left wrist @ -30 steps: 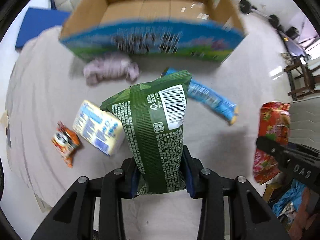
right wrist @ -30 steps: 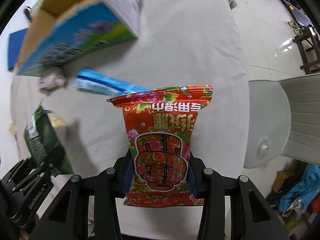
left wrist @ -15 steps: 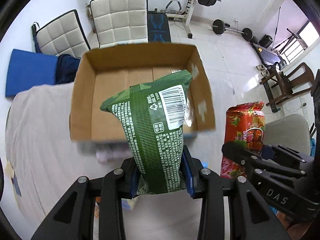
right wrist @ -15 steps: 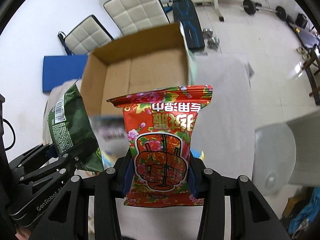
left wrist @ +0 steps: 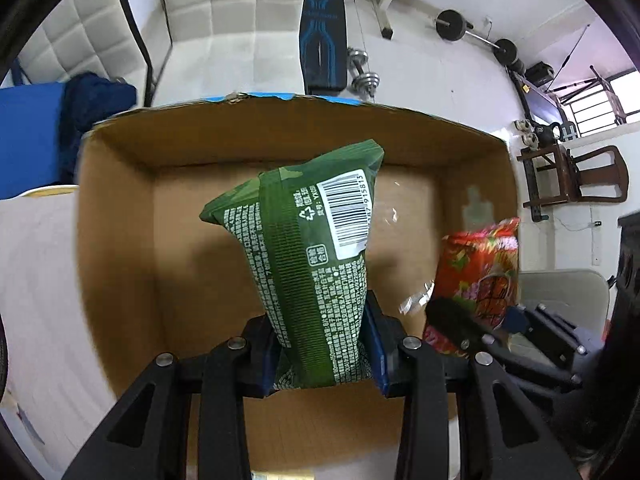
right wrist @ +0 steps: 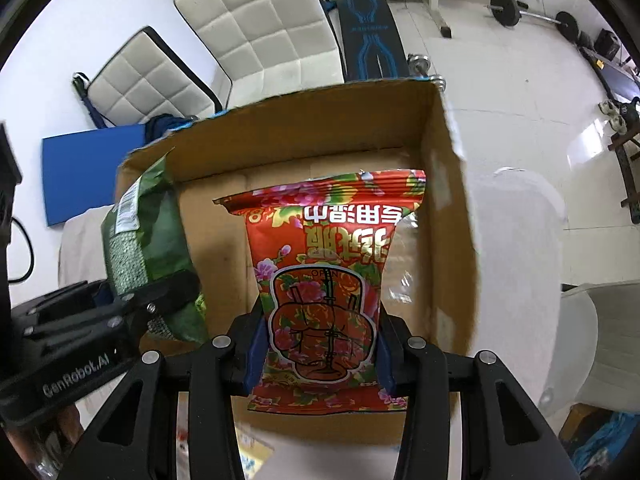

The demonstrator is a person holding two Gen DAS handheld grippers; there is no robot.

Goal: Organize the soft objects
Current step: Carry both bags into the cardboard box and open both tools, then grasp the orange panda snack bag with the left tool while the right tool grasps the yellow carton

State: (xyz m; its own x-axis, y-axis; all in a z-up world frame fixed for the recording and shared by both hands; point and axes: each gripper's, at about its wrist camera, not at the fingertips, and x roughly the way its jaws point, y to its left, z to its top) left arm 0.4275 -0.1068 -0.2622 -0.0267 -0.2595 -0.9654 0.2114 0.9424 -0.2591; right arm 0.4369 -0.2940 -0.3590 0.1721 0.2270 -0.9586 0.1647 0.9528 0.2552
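Observation:
My left gripper [left wrist: 324,350] is shut on a green snack bag [left wrist: 312,256] with a barcode, held upright over the open cardboard box [left wrist: 116,216]. My right gripper [right wrist: 320,354] is shut on a red flowered snack bag [right wrist: 324,276], held over the same box [right wrist: 448,208]. The red bag [left wrist: 480,268] shows at the right of the left wrist view, and the green bag [right wrist: 148,240] with the left gripper shows at the left of the right wrist view. The box floor that I can see is bare brown cardboard.
The box stands on a table under a pale cloth [left wrist: 36,280]. Behind it are white padded chairs [right wrist: 264,28], a blue mat [right wrist: 84,168], a black bench [left wrist: 324,40] and barbell weights [left wrist: 452,24]. A white plastic chair [right wrist: 600,340] is at the right.
Both grippers have lifted their bags from above the table and moved forward to over the open box. The box now fills both views and the loose packets on the cloth are out of sight.

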